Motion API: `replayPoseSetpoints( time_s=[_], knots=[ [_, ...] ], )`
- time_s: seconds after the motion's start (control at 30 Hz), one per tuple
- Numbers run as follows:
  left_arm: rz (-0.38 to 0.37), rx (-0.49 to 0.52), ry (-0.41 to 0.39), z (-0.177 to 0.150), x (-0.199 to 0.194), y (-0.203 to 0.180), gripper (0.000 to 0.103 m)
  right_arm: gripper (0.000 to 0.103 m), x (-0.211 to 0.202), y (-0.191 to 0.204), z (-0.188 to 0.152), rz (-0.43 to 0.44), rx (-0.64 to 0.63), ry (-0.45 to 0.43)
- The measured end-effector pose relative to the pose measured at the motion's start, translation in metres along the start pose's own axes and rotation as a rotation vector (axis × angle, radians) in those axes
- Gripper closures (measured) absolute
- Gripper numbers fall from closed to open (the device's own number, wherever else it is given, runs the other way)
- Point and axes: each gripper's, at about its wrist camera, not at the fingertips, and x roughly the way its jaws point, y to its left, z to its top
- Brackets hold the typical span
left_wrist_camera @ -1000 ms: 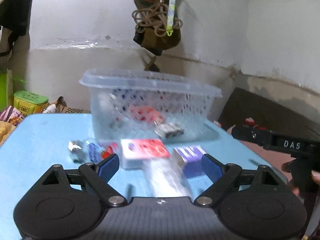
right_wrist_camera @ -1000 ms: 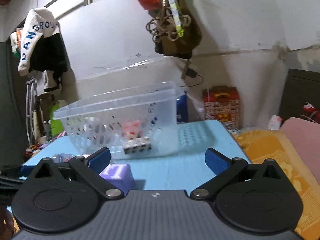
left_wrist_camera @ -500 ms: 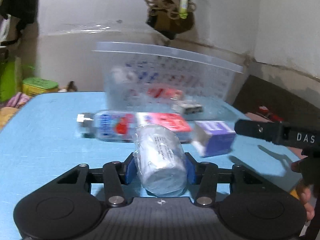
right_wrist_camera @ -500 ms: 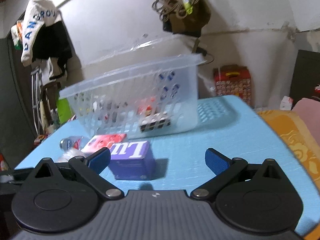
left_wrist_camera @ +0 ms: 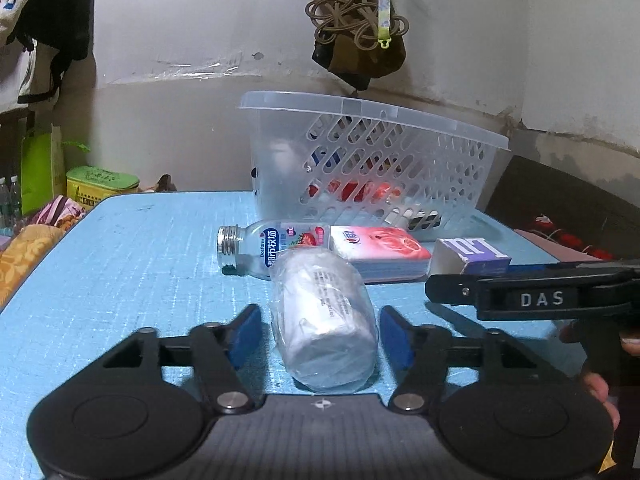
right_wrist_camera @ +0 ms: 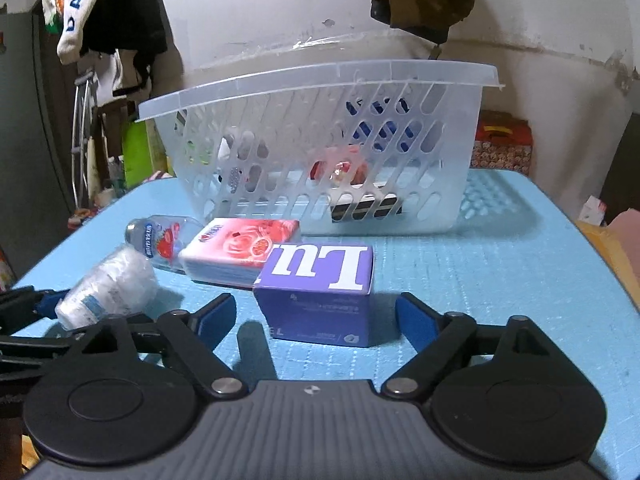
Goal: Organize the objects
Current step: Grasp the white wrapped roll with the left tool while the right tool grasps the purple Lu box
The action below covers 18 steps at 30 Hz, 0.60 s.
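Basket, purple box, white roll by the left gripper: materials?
Basket: translucent, slightly glossy plastic; contents show through slotted walls. Purple box: looks like matte printed cardboard; crisp folded edges. White roll: probably thin plastic bags in clear wrap; crinkled, shiny surface.

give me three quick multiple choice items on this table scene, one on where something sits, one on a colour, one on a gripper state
1. Where does the pink tissue pack lie?
A. inside the basket
B. on the table in front of the basket
C. on top of the purple box

2. What colour is the box between the right gripper's fingers?
A. purple
B. green
C. yellow

3. How does the left gripper stand around the white wrapped roll?
A. shut tight on it
B. open, fingers either side with gaps
C. far off to one side

Answers: 1 B, the pack rests on the blue table before the clear basket. 2 A, its top is purple with white letters. 3 B, blue table shows between each pad and the roll.
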Motion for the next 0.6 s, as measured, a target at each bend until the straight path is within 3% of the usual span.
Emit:
replayPoseSetpoints(
  time_s=[0.1,0.2,0.27,0.3,0.6],
  knots=[
    [0.016,0.018,-0.006,-0.001,0.002,-0.002,0.027,0.041,-0.003,-0.001,0.000,-0.010,0.004,-0.013],
    [0.014,0.009,-0.014,-0.001,0.002,-0.001,0.028,0.041,-0.005,-0.003,-0.002,0.004,0.016,-0.030],
    [0.020,0.012,-0.020,-0.001,0.002,-0.001,0.047,0.041,-0.008,-0.004,-0.005,0.009,0.019,-0.047],
    [0.017,0.010,-0.022,-0.001,0.002,0.000,0.050,0.042,-0.009,-0.003,-0.005,0.006,0.015,-0.055],
    [0.007,-0.006,-0.043,-0.004,-0.002,0.002,0.051,0.042,-0.024,-0.007,-0.011,0.003,0.003,-0.106]
  ],
)
